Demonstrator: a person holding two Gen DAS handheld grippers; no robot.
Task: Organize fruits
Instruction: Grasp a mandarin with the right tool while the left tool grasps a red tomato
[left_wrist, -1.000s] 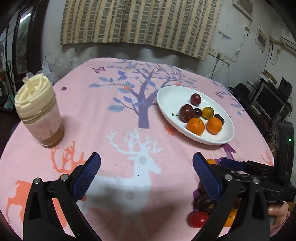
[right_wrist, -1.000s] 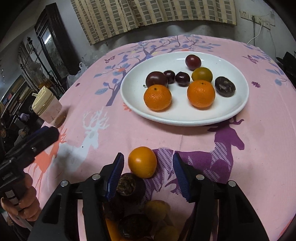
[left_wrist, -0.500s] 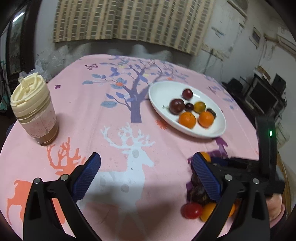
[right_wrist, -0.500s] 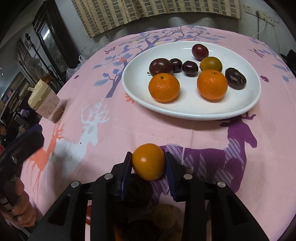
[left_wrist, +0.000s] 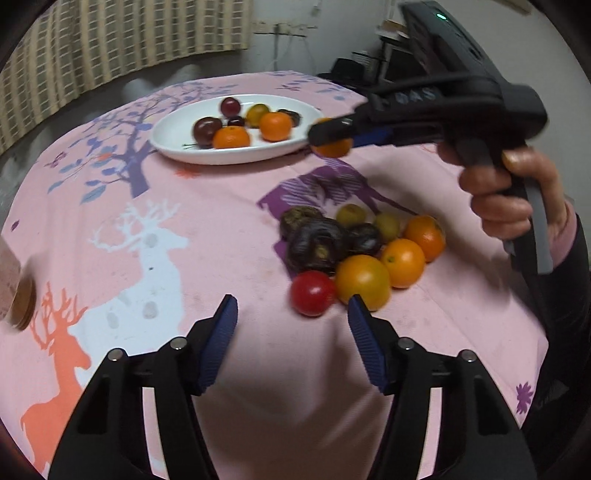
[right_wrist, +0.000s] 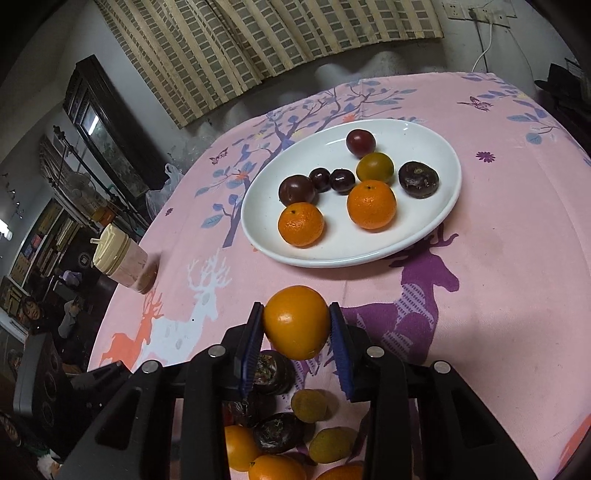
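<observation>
Lifted off the cloth, the round glossy orange (right_wrist: 296, 322) sits pinched in the right claw (right_wrist: 297, 332); left claw (left_wrist: 291, 338) gapes empty.

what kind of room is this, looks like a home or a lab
Most likely a lived-in home, perhaps a dining or living room: a round table under a pink deer-print cloth, a woven curtain on the wall behind it, and a dark wooden cabinet with cluttered shelves to one side.

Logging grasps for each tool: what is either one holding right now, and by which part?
The right tool grips an orange fruit across its middle, one pad on each side. The left tool is open, holding nothing.
</observation>
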